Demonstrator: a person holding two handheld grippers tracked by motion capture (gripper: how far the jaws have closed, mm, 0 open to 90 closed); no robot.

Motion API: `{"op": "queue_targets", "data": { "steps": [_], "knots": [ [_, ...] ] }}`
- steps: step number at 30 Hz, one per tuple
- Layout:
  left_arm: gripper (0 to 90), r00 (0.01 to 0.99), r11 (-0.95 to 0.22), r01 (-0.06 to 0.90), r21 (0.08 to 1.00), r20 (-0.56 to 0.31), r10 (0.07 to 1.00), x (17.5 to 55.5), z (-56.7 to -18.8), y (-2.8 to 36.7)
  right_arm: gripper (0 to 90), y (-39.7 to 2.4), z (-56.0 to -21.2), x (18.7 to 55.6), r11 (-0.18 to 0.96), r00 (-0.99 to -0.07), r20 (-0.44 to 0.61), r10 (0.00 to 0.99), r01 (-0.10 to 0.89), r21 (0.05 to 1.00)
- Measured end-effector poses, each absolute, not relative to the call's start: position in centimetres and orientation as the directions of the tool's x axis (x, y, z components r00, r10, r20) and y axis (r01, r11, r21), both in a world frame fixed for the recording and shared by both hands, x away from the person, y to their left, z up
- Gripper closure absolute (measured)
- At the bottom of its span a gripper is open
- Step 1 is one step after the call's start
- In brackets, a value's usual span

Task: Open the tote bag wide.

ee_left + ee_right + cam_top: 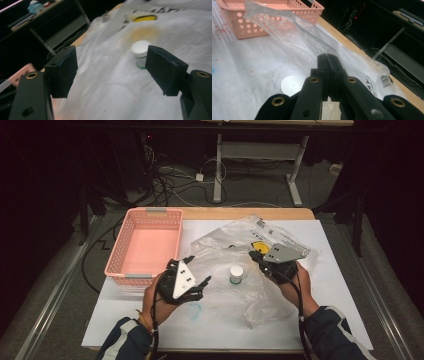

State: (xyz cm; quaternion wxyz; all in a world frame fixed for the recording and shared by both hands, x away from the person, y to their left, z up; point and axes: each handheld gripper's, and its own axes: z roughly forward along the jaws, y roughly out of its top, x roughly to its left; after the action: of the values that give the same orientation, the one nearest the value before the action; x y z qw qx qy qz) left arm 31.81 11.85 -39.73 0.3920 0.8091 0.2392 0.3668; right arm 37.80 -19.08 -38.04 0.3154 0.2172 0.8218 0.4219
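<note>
Jaws on the right gripper [327,58] are pressed together on a fold of the bag [312,45], pinching the film and holding it lifted off the table [345,285]. That looks like a deliberate hold: keeps the mouth of the bag raised so the other side can get in. Left gripper [111,66] has jaws spread wide, nothing between them, aimed along the bag toward the jar [140,51], which sits just ahead and slightly to the right-hand jaw. In the high view the left gripper [197,282] is near the bag's left edge, the jar [236,274] well between the two grippers, upright, white lid up. Can't tell for sure whether the jar is inside the bag or under a layer of it; the film looks draped over it.

Basket [145,245] is pink, empty, at the table's left, just beside the left hand. My read: likely drop point for the jar once it's out. Next move needs the wide jaws to close around the jar body without snagging film.
</note>
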Motion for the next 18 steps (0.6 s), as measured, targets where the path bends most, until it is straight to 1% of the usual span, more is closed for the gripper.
{"op": "queue_targets", "data": {
  "steps": [1, 4, 6, 10, 12, 16, 17, 18],
  "knots": [
    [28.6, 0.610, -0.587, 0.117, 0.801, 0.409, 0.679, 32.1, -40.0, 12.3, 90.0, -19.1, -38.1, 37.8, 0.553, -0.706, -0.337, 0.623, 0.093, 0.828],
    [28.4, 0.592, -0.578, 0.209, 0.789, 0.368, 0.717, 33.5, -40.6, 13.2, 90.0, -19.1, -38.3, 38.0, 0.557, -0.706, -0.336, 0.623, 0.098, 0.825],
    [28.0, 0.616, -0.556, 0.266, 0.788, 0.304, 0.726, 34.5, -41.0, 13.7, 90.0, -19.1, -38.5, 38.1, 0.562, -0.707, -0.337, 0.622, 0.104, 0.820],
    [30.7, 0.654, -0.567, 0.319, 0.759, 0.256, 0.712, 35.8, -41.8, 13.3, 90.0, -19.4, -38.6, 38.2, 0.560, -0.706, -0.332, 0.626, 0.110, 0.821],
    [36.8, 0.650, -0.565, 0.328, 0.757, 0.254, 0.717, 36.2, -41.8, 12.9, 90.0, -19.7, -38.5, 38.2, 0.557, -0.698, -0.332, 0.634, 0.115, 0.822],
    [43.7, 0.658, -0.574, 0.354, 0.738, 0.240, 0.714, 36.8, -42.1, 12.4, 90.0, -20.3, -38.4, 38.5, 0.548, -0.692, -0.321, 0.647, 0.129, 0.826],
    [48.2, 0.663, -0.573, 0.362, 0.735, 0.230, 0.713, 36.9, -42.2, 12.4, 90.0, -20.5, -38.4, 38.6, 0.548, -0.688, -0.323, 0.650, 0.130, 0.826],
    [50.2, 0.660, -0.567, 0.369, 0.736, 0.222, 0.717, 37.0, -42.3, 12.5, 90.0, -20.6, -38.4, 38.7, 0.545, -0.685, -0.322, 0.653, 0.131, 0.828]
  ]
}}
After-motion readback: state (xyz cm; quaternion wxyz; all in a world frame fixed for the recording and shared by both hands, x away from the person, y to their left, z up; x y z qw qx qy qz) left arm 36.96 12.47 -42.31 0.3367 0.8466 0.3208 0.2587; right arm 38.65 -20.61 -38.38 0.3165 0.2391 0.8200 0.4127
